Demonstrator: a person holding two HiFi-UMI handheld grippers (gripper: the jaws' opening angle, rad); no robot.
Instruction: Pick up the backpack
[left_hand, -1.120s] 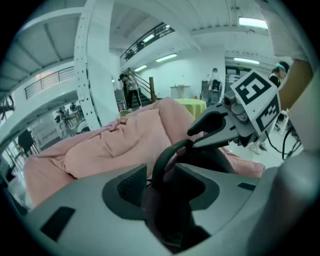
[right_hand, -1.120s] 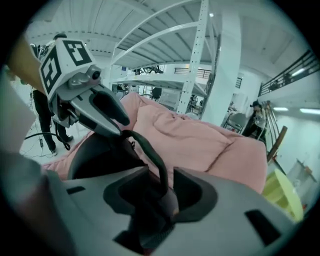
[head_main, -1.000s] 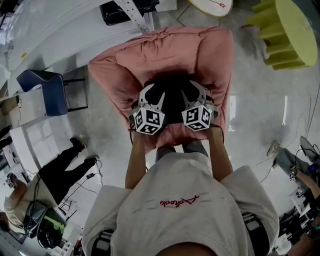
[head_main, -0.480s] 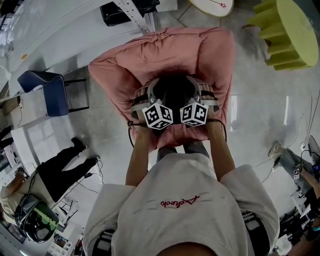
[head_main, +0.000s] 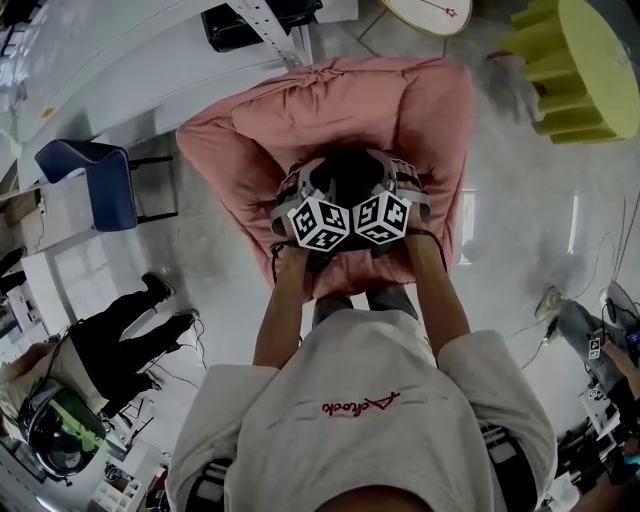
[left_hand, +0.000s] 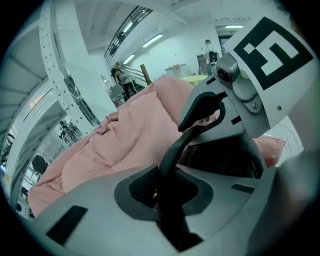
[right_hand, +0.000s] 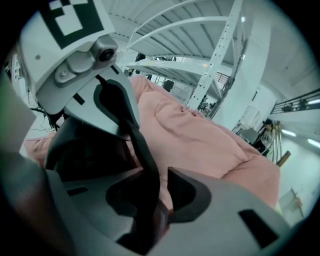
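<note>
Both forearms reach forward and down side by side, left gripper (head_main: 300, 195) and right gripper (head_main: 400, 190) tilted onto the black backpack (head_main: 350, 175) that sits on the pink beanbag (head_main: 330, 100). Only the gripper views show the straps. The left jaws, just closing, pinch a black strap (left_hand: 172, 160), while the right jaws, also closing, straddle a second strap (right_hand: 145, 155) with a gap left.

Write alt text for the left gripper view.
Tongs of the left gripper, which have just been closing, pinch a black strap; it arches up to the right gripper, whose tongs have also been closing around it. A pink cushion lies behind.
</note>
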